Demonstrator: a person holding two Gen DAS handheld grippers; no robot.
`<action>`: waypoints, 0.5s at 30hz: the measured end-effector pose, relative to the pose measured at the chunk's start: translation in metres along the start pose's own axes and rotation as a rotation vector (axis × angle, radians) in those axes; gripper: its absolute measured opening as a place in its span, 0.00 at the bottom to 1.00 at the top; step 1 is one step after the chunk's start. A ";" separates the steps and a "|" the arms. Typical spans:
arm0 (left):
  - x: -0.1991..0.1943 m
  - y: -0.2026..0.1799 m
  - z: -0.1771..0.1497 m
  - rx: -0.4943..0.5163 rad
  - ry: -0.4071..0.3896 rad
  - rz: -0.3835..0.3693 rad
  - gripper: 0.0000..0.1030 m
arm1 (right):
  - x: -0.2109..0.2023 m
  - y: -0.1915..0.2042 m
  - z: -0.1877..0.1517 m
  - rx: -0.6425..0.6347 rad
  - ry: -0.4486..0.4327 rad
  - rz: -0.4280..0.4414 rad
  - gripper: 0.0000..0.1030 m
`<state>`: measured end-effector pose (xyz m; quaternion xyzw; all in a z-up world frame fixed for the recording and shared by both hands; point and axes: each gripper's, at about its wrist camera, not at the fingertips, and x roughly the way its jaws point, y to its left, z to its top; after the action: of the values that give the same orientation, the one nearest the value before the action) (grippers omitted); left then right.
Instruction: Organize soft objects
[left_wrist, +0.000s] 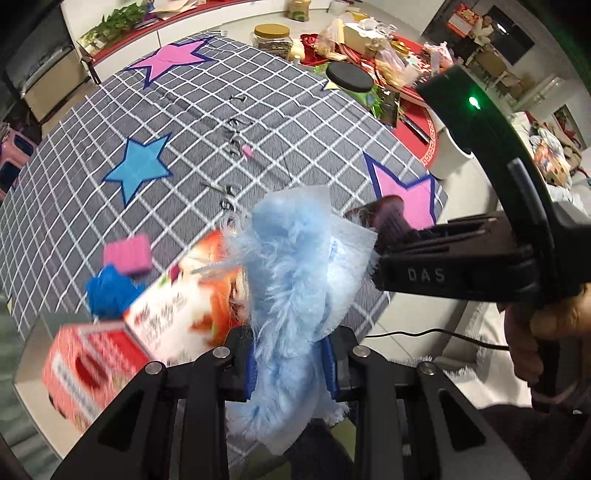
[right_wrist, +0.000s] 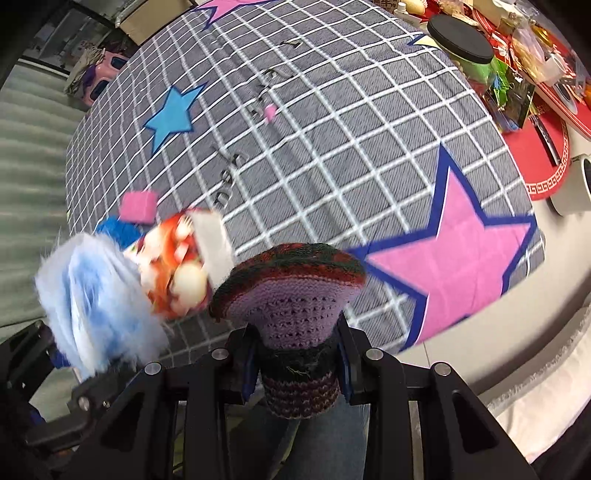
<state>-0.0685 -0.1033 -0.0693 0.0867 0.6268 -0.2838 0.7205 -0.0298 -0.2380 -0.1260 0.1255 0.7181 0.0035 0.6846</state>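
My left gripper (left_wrist: 291, 369) is shut on a light-blue fluffy cloth (left_wrist: 291, 266), which stands up between its blue pads above the table's near edge. The same cloth (right_wrist: 92, 295) shows at the lower left of the right wrist view. My right gripper (right_wrist: 295, 365) is shut on a purple knitted piece with a red-and-green rim (right_wrist: 291, 291). In the left wrist view that gripper (left_wrist: 380, 254) reaches in from the right, held by a hand. A pink sponge (left_wrist: 127, 254) and a blue woolly ball (left_wrist: 107, 291) lie on the cloth beside a strawberry-printed carton (left_wrist: 184, 306).
The round table wears a grey checked cloth with stars (left_wrist: 258, 110). A small pink item (left_wrist: 246, 150) lies mid-table. A black-lidded jar (left_wrist: 349, 77) and piled clutter (left_wrist: 369, 40) fill the far right. A red box (left_wrist: 85, 365), blurred, sits at the near left edge.
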 end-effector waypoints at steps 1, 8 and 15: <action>-0.002 0.000 -0.006 0.005 0.001 0.002 0.30 | 0.000 0.004 -0.007 -0.005 0.002 -0.001 0.34; -0.021 0.005 -0.046 0.004 -0.030 0.033 0.30 | 0.005 0.041 -0.041 -0.060 0.020 -0.003 0.34; -0.041 0.022 -0.073 -0.025 -0.076 0.077 0.30 | -0.005 0.075 -0.058 -0.134 -0.003 -0.018 0.34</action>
<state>-0.1219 -0.0377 -0.0504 0.0909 0.5988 -0.2511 0.7551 -0.0734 -0.1569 -0.1042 0.0730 0.7163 0.0453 0.6925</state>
